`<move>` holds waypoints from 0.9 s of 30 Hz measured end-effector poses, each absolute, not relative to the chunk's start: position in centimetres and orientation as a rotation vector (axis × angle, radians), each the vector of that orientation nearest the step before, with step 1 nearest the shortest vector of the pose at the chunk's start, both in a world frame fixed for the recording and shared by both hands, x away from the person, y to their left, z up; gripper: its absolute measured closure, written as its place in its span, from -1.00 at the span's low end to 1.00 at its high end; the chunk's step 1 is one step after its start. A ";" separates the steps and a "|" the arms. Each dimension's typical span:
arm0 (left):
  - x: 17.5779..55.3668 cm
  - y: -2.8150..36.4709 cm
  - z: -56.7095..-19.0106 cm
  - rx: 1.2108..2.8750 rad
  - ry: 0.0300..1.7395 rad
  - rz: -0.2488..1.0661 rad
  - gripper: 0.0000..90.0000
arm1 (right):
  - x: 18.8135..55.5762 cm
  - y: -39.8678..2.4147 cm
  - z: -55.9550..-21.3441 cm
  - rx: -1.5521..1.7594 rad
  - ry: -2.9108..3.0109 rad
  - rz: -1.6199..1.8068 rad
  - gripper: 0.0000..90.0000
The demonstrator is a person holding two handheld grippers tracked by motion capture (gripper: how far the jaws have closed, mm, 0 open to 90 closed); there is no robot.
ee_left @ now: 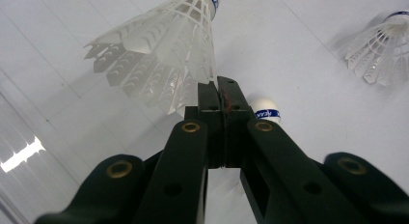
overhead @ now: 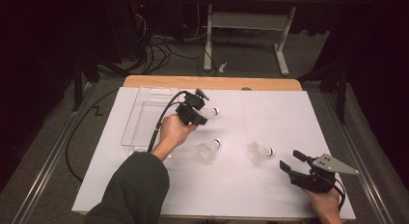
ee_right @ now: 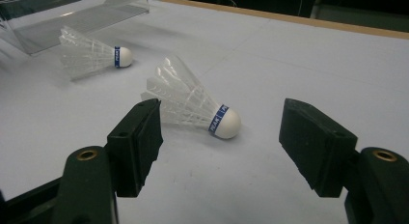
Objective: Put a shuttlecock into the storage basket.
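- Left claw (ee_left: 219,96): jaws pressed together, pinching the feather skirt of a shuttlecock (ee_left: 164,60), held above the white bench (overhead: 270,113) beside the clear tray (overhead: 140,118).
- Right claw (ee_right: 219,137): jaws spread, nothing between them; a second shuttlecock (ee_right: 193,101) lies just ahead on the bench.
- Third shuttlecock (overhead: 208,148) lies mid-bench.

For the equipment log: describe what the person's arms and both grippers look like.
Both grippers are black, each with two blocky jaws on arms fixed with brass-coloured rivets. The left gripper trails a thick black cable toward the table's near edge; its pads show a reddish scuff where they meet. The right gripper carries a grey three-cornered plate on top. The left forearm wears a dark green sleeve.
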State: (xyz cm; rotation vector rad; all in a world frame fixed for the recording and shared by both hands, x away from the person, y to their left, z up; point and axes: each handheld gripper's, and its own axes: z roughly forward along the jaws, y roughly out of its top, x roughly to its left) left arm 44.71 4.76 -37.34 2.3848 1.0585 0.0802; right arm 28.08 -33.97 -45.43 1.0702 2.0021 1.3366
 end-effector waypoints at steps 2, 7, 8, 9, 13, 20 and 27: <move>44.6 4.9 -37.2 2.382 1.057 0.083 1.00 | 28.1 -34.0 -45.4 1.073 2.002 1.337 -0.29; 44.4 5.3 -37.1 2.382 1.060 0.079 1.00 | 28.1 -34.0 -45.4 1.070 2.003 1.337 -0.29; 44.4 5.4 -37.2 2.374 1.062 0.081 1.00 | 28.1 -34.0 -45.4 1.071 2.003 1.336 -0.29; 44.3 5.6 -37.1 2.374 1.061 0.080 1.00 | 28.1 -34.0 -45.4 1.070 2.003 1.336 -0.29; 43.8 6.1 -37.0 2.367 1.057 0.087 1.00 | 28.1 -34.0 -45.4 1.070 2.004 1.335 -0.29; 43.1 6.9 -36.6 2.354 1.050 0.107 1.00 | 28.1 -34.0 -45.5 1.072 2.003 1.334 -0.29; 42.8 7.7 -36.4 2.349 1.072 0.124 1.00 | 28.1 -34.0 -45.4 1.073 1.995 1.338 -0.29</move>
